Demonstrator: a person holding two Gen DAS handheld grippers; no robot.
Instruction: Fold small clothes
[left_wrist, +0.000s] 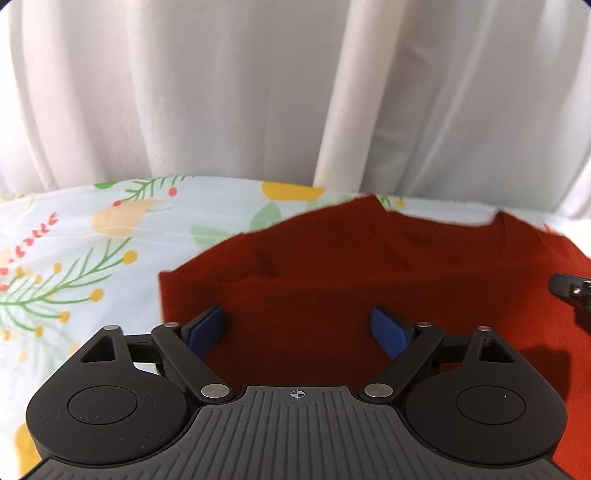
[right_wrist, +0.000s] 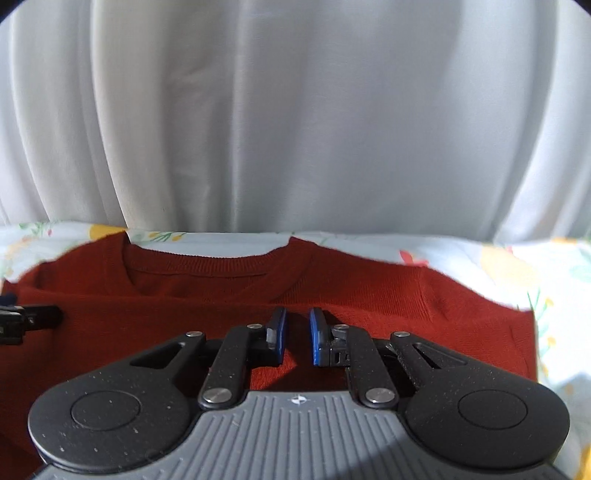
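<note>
Fingers, left gripper (left_wrist: 297, 332): blue pads spread wide, nothing between them, poised over the lower left part of the red knit sweater (left_wrist: 369, 280). Fingers, right gripper (right_wrist: 297, 338): drawn narrow with a slim gap showing red knit beyond; whether any fabric is pinched there you cannot tell from these views. Sweater: lies on the floral sheet (left_wrist: 74, 258), neckline toward the white curtain (left_wrist: 221, 92), a layer already turned over across its body, so part of the folding looks done. Hazards, as judged: if you close your left fingers from this height you may catch only the top layer, and lifting it would undo the fold rather than carry it. If your two grippers pull at uneven heights or speeds, the knit could stretch and skew the edge. A deep bite risks snagging the sheet beneath and dragging the garment off square. The grippers sit near each other; crossing paths could knock them together.
</note>
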